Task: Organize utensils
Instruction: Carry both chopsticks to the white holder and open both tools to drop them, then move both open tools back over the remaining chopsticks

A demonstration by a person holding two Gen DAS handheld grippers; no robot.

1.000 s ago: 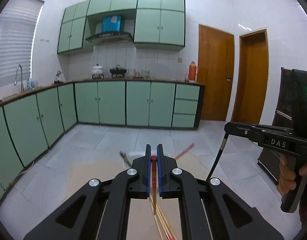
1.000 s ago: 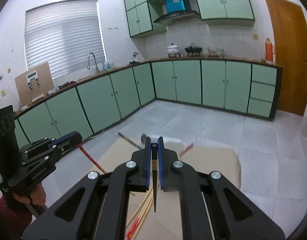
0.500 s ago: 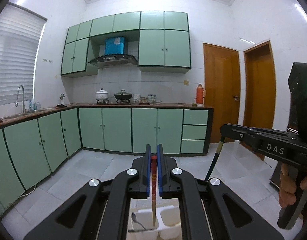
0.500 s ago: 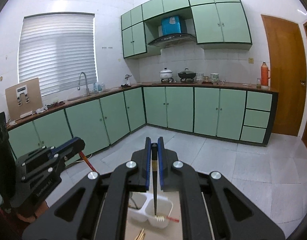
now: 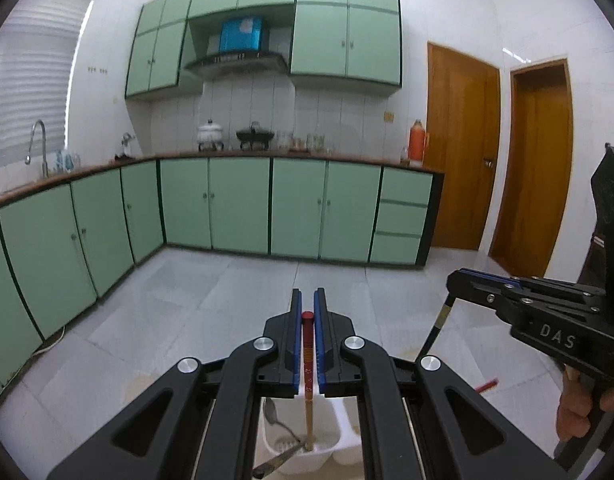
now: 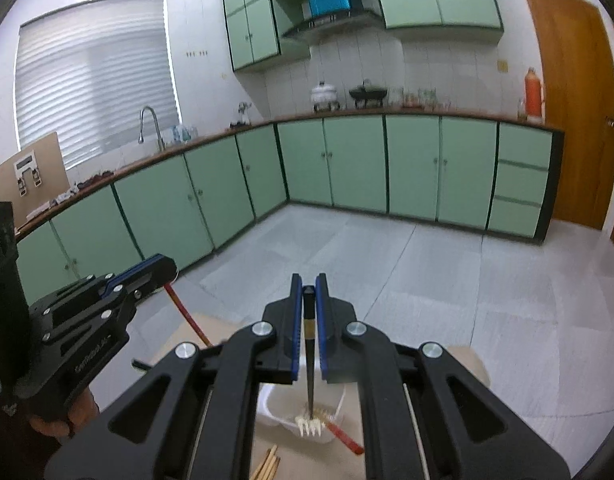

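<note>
My left gripper (image 5: 308, 312) clamps a red chopstick (image 5: 307, 344) and my right gripper (image 6: 308, 300), jaws easing apart, a black chopstick (image 6: 309, 344) over the white organizer (image 5: 307, 454) below; early release risks missing compartments.

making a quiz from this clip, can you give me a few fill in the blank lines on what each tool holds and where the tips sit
1. The left tool grips a chopstick whose top end is coloured ____.
2. The right tool grips a chopstick that is ____ in colour.
3. Both chopstick tips hang over a white ____ with compartments.
4. In the compartment under the left tool lies a metal ____.

Missing words: red; black; holder; spoon
</note>
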